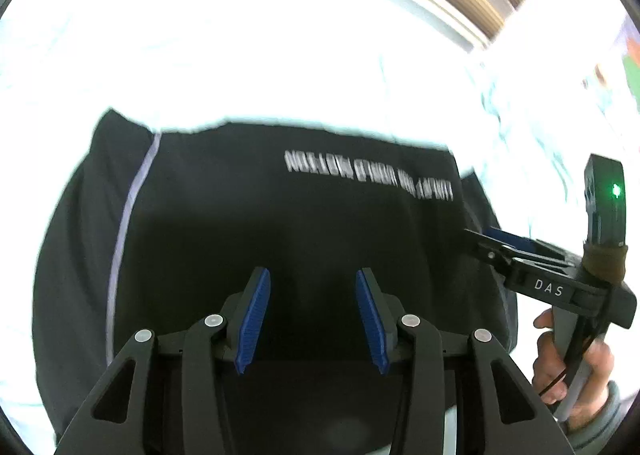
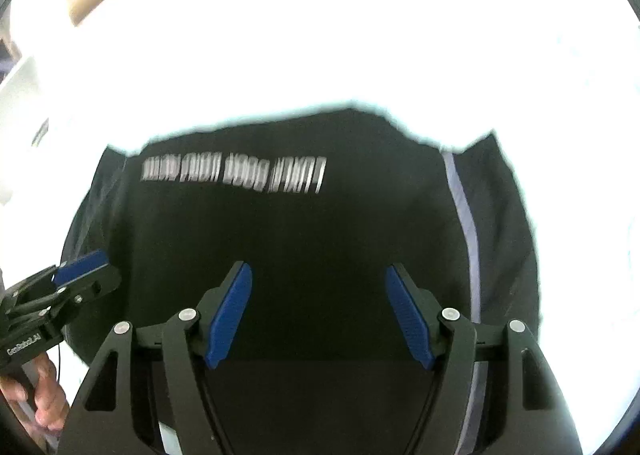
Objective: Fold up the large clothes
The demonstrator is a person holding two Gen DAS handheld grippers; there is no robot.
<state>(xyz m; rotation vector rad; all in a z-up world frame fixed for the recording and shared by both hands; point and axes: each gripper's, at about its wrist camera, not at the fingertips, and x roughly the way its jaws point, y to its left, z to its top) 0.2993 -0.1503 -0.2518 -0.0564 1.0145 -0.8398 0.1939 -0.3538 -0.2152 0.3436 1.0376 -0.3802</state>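
Black garment [image 1: 280, 223] flat beneath both tongs: left tongs [image 1: 313, 319], right tongs [image 2: 319, 311] agape, empty.

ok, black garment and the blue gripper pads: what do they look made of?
Black garment: looks like soft matte knit fabric, judging by its wavy edges, no shine, a printed white text line and a pale stripe; the exact fibre is unclear. Left gripper pads: matte blue with fine ribbing, probably rubber or soft plastic. Right gripper pads look the same.
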